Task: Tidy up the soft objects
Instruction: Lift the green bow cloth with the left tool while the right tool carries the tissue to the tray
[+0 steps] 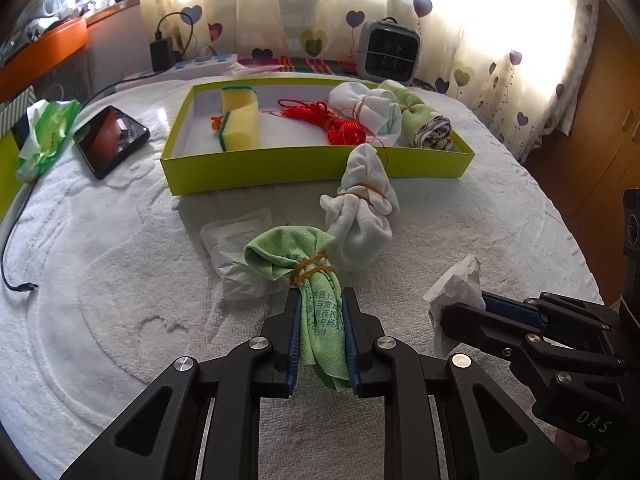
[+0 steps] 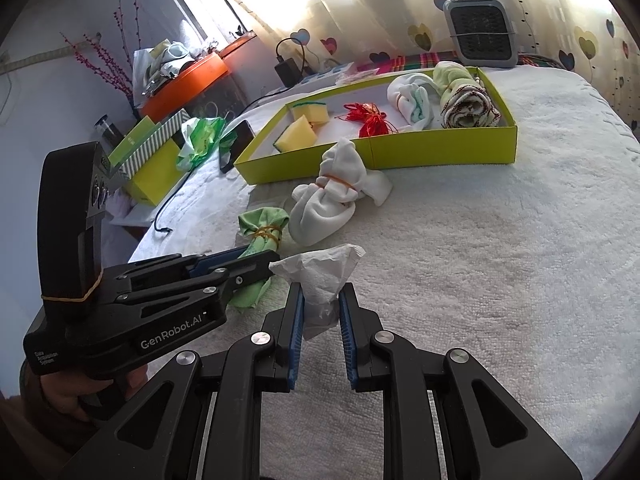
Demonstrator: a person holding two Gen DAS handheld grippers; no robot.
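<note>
A green cloth bundle [image 1: 288, 256] tied with rubber bands lies on the white towelling, and my left gripper [image 1: 321, 294] is shut on its lower end. Seen from the right wrist, the same bundle [image 2: 262, 226] sticks out past the left gripper [image 2: 264, 260]. My right gripper [image 2: 322, 288] is shut on a crumpled white tissue [image 2: 320, 268], low at the right in the left wrist view [image 1: 456, 284]. A white cloth bundle [image 1: 360, 220] leans against the yellow-green box [image 1: 312, 168]. The box holds sponges [image 1: 240, 120], red string [image 1: 340, 124], a white bundle [image 1: 368, 108] and a rolled green towel [image 1: 424, 120].
A flat white packet [image 1: 232, 248] lies under the green bundle's left side. A phone [image 1: 110, 140], a green tissue pack [image 1: 48, 136] and a loose cable [image 1: 16, 272] sit to the left. A small grey heater [image 1: 390, 52] stands behind the box. A hand [image 2: 60, 396] holds the left gripper.
</note>
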